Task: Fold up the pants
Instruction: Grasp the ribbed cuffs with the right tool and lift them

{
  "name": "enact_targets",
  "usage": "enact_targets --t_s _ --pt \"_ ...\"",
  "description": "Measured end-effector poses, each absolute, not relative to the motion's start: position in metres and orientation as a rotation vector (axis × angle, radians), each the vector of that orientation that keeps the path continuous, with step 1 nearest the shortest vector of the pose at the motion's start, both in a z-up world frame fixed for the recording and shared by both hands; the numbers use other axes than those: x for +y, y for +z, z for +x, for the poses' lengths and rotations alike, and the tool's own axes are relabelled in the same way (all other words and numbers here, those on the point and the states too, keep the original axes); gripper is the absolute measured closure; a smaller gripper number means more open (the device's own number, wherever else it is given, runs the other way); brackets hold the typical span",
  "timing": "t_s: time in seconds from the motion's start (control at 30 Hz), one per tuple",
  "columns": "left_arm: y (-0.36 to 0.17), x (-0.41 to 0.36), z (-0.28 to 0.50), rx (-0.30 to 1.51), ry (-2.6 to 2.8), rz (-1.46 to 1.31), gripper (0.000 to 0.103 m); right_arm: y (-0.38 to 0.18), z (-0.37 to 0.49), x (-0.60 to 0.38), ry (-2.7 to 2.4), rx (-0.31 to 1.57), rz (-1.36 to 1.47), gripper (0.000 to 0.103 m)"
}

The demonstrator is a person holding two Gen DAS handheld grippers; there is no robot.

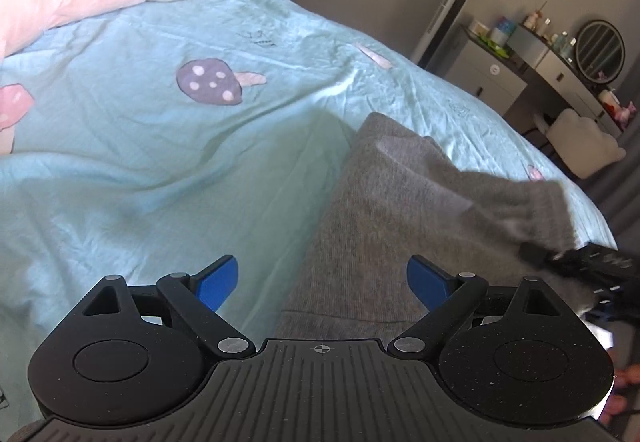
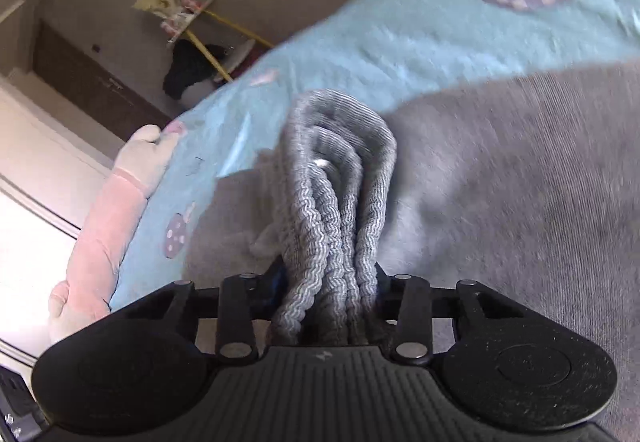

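On the teal bedsheet, the right gripper clamps the grey pants' bunched waistband, probably cuffs too, at twelve o'clock, carrying the fold; the left gripper hovers agape, ready to smooth.

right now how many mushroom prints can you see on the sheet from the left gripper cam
3, in the left wrist view: a purple mushroom print mid-sheet, a pink mushroom print at the left edge, and a small one beyond the grey pants. More may be hidden under them.
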State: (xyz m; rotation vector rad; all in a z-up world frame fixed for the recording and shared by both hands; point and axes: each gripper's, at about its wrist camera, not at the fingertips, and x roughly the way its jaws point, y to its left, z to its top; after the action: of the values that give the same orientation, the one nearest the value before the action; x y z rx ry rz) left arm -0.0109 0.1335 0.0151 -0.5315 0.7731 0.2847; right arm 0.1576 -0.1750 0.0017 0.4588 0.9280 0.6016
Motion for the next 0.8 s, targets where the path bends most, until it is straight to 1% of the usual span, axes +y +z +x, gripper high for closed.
enact_targets --t_s 0.17,0.3,0.43,0.53,0.57,0.6,0.63,0.73,0.8 --pt "0.021 0.13 -0.015 0.761 0.272 -0.517 0.008 0.048 0.135 -0.206 0.623 0.77 0.579 0.066" --pt "0.024 0.123 -0.014 0.763 0.252 -0.484 0.008 0.063 0.128 -0.24 0.563 0.733 0.632 0.066" --pt "0.025 0.113 -0.008 0.793 0.216 -0.436 0.008 0.052 0.12 -0.277 0.467 0.741 0.629 0.066" --pt "0.024 0.101 -0.001 0.826 0.166 -0.386 0.008 0.023 0.119 -0.291 0.36 0.798 0.544 0.065" --pt "0.023 0.098 0.002 0.839 0.144 -0.374 0.008 0.009 0.123 -0.297 0.335 0.853 0.546 0.062" --pt "0.022 0.095 0.004 0.854 0.123 -0.364 0.008 -0.004 0.125 -0.302 0.309 0.902 0.558 0.056" --pt "0.019 0.092 0.007 0.871 0.102 -0.358 0.008 -0.016 0.126 -0.307 0.288 0.942 0.565 0.052" --pt "0.013 0.088 0.015 0.924 0.058 -0.363 0.008 -0.031 0.125 -0.321 0.321 0.941 0.634 0.045" --pt "0.01 0.088 0.018 0.936 0.04 -0.382 0.008 -0.036 0.13 -0.327 0.359 0.96 0.697 0.034"
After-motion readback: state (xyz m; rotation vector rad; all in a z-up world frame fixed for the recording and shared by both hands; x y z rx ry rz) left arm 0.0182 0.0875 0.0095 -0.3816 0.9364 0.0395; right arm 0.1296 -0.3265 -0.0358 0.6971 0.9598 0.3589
